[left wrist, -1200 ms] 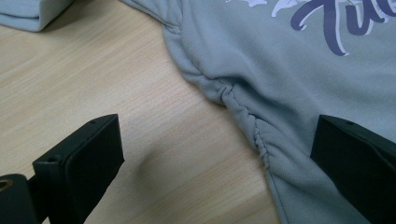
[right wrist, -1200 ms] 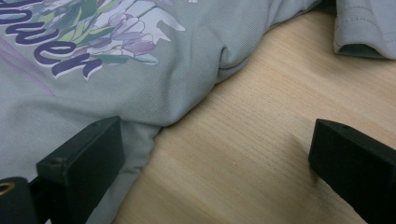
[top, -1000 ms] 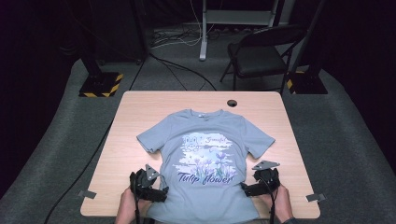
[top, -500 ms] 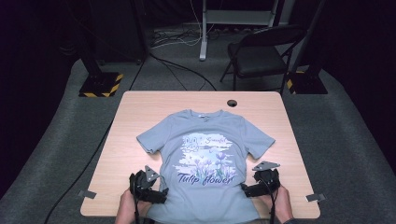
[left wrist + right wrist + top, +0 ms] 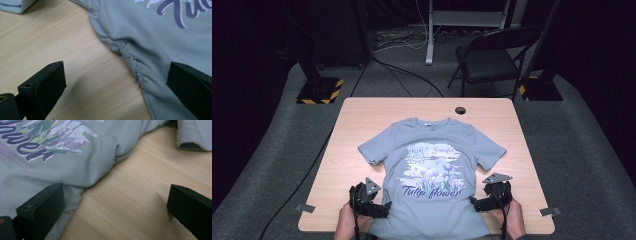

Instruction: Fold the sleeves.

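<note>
t-shirt (image 5: 432, 170) flat, print up, mid-table (image 5: 362, 125) | left gripper (image 5: 379, 209) jaws spread astride left side seam | right gripper (image 5: 476, 202) jaws spread astride right seam | likely poised to pinch both edges

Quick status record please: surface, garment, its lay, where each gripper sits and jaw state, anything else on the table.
surface: wooden table
garment: grey-blue T-shirt with a flower print and "Tulip flower" lettering
lay: spread flat, print up, collar at the far side, hem over the near edge
left gripper: at the shirt's left side seam, jaws open, straddling the bunched edge
right gripper: at the shirt's right side seam, jaws open, one over cloth, one over bare wood
other: small dark round object near the far edge
</note>
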Action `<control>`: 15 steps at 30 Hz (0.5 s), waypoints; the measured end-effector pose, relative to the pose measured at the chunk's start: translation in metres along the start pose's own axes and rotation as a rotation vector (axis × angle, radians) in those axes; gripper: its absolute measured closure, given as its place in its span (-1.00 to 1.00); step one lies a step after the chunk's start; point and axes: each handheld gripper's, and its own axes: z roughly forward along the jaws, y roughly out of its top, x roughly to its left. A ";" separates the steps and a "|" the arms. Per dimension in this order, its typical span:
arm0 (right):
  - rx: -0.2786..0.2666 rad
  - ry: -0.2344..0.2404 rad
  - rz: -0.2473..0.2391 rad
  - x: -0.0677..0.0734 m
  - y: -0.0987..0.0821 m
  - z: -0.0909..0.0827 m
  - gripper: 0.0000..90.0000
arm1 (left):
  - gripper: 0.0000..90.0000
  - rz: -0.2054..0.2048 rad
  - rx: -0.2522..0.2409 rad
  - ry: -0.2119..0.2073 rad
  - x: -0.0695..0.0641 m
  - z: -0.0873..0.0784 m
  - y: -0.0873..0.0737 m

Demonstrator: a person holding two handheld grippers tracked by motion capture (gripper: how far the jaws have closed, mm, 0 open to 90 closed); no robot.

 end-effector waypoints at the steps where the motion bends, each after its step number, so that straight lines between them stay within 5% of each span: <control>1: 0.001 0.001 0.001 0.000 0.000 0.000 -0.99 | -0.96 -0.006 -0.004 0.001 0.002 -0.001 0.000; 15: -0.045 -0.046 0.024 -0.016 -0.007 -0.010 -0.98 | -0.98 -0.065 -0.016 -0.024 0.024 -0.004 0.002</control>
